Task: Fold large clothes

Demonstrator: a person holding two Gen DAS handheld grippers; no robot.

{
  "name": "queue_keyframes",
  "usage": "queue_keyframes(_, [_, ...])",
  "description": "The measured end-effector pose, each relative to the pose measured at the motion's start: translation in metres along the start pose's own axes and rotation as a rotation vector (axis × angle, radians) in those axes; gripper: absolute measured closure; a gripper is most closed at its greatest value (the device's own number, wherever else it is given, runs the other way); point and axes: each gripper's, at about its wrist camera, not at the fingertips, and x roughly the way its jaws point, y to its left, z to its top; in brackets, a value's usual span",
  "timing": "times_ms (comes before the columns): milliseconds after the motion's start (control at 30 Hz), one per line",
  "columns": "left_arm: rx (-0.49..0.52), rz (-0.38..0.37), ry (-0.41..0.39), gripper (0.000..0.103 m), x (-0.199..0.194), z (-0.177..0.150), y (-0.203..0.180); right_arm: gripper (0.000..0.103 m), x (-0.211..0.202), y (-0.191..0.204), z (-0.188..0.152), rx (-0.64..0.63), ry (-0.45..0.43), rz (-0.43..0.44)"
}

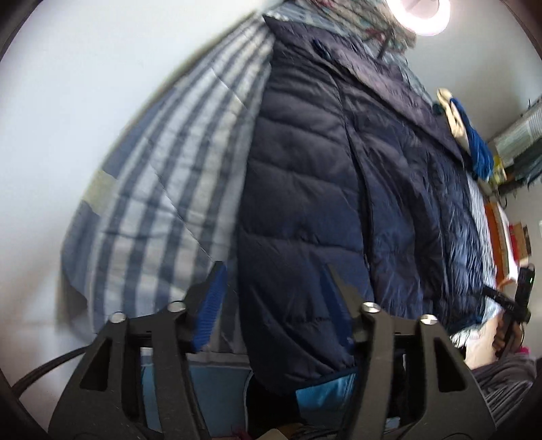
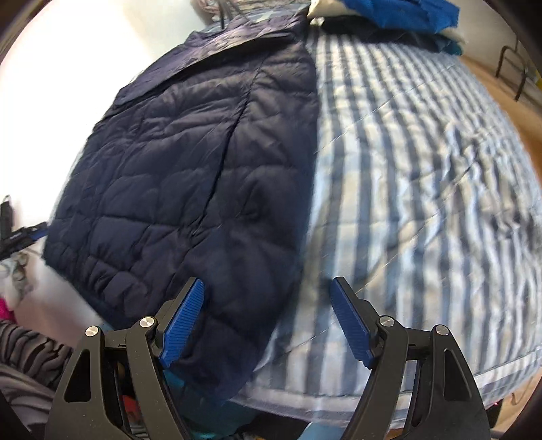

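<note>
Navy quilted puffer jacket [image 2: 189, 162] spread flat on a bed, stitched into puffy horizontal channels, slightly glossy shell, one long seam running from collar toward hem. Lies across the left part of the striped bedspread [image 2: 423, 169], hem at the near edge of the bed and partly overhanging it, collar end toward 12 o'clock. Bedspread a soft quilted cotton in blue, grey and white stripes, rumpled toward 3 o'clock. Folded bright blue cloth [image 2: 399, 13] on a pale pillow at 1 o'clock, beyond the jacket's collar.

Right tongs [image 2: 267, 318] spread wide apart, ribbed blue pads on black angular arms, nothing between them; left pad over the jacket's lower corner, right pad over bare stripes.

Left tongs [image 1: 271, 304] partly apart, same ribbed blue pads; jacket's hem region [image 1: 305, 237] seen between and beyond them, contact with fabric not discernible through blur. From the left wrist, striped bedspread [image 1: 162, 189] at 9 o'clock of the jacket, glowing ring lamp [image 1: 420, 17] at 1 o'clock.
</note>
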Motion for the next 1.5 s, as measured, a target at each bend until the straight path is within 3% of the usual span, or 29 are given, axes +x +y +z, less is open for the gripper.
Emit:
queue_keyframes(100, [0.025, -0.002, 0.034, 0.057, 0.008, -0.005, -0.006, 0.026, 0.003, 0.003, -0.004, -0.025, 0.015, 0.011])
queue_keyframes(333, [0.053, -0.018, 0.052, 0.088, 0.014, -0.007, -0.018, 0.028, 0.008, 0.016, -0.006, -0.044, 0.042, 0.112])
queue_keyframes(433, [0.080, -0.010, 0.034, 0.095, 0.010, -0.006, -0.030, 0.047, 0.011, 0.029, -0.006, -0.067, 0.055, 0.135])
queue_keyframes(533, [0.085, -0.014, 0.011, 0.098, 0.005, -0.002, -0.036, 0.084, 0.013, 0.028, -0.005, -0.047, 0.067, 0.171])
queue_keyframes(633, [0.084, -0.019, -0.020, 0.099, -0.005, 0.002, -0.040, 0.094, 0.011, 0.029, -0.002, -0.034, 0.060, 0.178])
queue_keyframes(1000, [0.078, -0.058, -0.161, 0.100, -0.048, 0.026, -0.049, 0.099, -0.045, 0.041, 0.025, -0.056, -0.093, 0.148])
queue_keyframes(1267, [0.114, -0.060, -0.286, 0.100, -0.073, 0.071, -0.074, 0.099, -0.089, 0.056, 0.079, -0.121, -0.227, 0.115])
queue_keyframes(1500, [0.145, -0.037, -0.364, 0.100, -0.078, 0.121, -0.095, 0.099, -0.097, 0.067, 0.133, -0.161, -0.293, 0.061])
